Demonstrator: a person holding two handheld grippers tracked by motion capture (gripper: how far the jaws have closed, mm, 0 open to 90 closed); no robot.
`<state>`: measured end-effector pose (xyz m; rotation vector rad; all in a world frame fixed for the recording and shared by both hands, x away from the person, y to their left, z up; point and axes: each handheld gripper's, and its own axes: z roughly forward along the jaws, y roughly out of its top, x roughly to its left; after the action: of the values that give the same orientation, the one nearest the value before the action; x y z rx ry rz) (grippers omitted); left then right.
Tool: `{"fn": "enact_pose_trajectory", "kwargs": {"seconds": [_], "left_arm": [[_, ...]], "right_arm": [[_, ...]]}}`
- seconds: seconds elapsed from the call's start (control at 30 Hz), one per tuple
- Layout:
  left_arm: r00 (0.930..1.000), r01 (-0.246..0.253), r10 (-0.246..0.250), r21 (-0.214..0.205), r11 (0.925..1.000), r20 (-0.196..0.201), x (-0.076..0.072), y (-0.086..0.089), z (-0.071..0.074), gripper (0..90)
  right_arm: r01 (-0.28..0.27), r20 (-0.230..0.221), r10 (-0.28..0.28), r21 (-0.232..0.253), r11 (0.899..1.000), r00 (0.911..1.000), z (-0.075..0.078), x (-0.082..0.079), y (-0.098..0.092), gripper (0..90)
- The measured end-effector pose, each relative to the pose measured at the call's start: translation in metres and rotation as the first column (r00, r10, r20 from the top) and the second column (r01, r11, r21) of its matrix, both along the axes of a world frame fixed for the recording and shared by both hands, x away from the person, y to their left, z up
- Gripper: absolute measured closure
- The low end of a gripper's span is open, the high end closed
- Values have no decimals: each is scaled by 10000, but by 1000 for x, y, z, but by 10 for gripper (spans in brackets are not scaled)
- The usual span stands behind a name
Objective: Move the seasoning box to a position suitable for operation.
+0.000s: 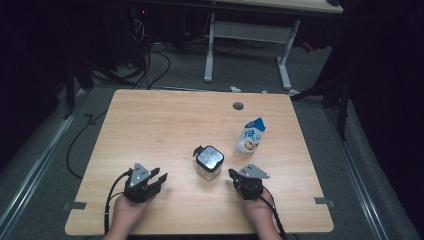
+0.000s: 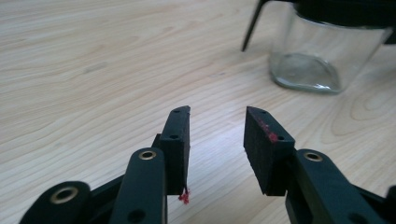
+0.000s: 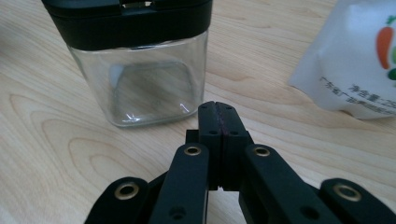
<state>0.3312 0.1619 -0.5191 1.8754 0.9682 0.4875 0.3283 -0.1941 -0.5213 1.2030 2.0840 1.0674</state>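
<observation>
the glass jar [image 1: 209, 163] stands on the tabletop [image 1: 150, 125], lid on, untouched. left tongs [image 2: 217, 135], spread and empty, sit left of the jar; right tongs [image 3: 219, 126], pressed together, just right. gripping it seems yet to come.

Both tools are black, the left gripper [image 1: 159, 178] and the right gripper [image 1: 233, 174] each topped with a grey three-cornered plate and trailing a black cable toward the person. Their linkage arms carry brass-ringed pivot holes and small dark screw holes. The left fingers [image 2: 267, 149] are ribbed black pads flecked with red, a red thread hanging from one
</observation>
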Motion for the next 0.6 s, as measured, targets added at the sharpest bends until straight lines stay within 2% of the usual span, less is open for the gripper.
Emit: {"fn": "enact_pose_trajectory", "kwargs": {"seconds": [0.1, 0.2, 0.4, 0.53, 0.6], "left_arm": [[9999, 89, -91, -126, 9999, -105, -1, 9, 2, 601], [9997, -152, 148, -217, 9996, -211, -1, 16, -1, 584], [9997, -67, 62, -224, 9997, -223, -2, 16, 1, 595], [9996, -16, 11, -178, 9998, -282, -3, 14, -1, 618], [9999, -98, 97, -62, 9999, -142, -4, 13, -1, 627]], "right_arm": [[82, -109, -83, -92, 9999, 9999, -1, 3, 8, 896], [189, -162, -192, -181, 9997, 9997, -1, 7, 14, 895], [276, -347, -284, -227, 9994, 9990, -2, 14, 17, 895], [291, -307, -298, -228, 9993, 9991, 0, 20, 20, 894], [311, -291, -316, -162, 9994, 9991, 2, 24, 22, 894]]}}
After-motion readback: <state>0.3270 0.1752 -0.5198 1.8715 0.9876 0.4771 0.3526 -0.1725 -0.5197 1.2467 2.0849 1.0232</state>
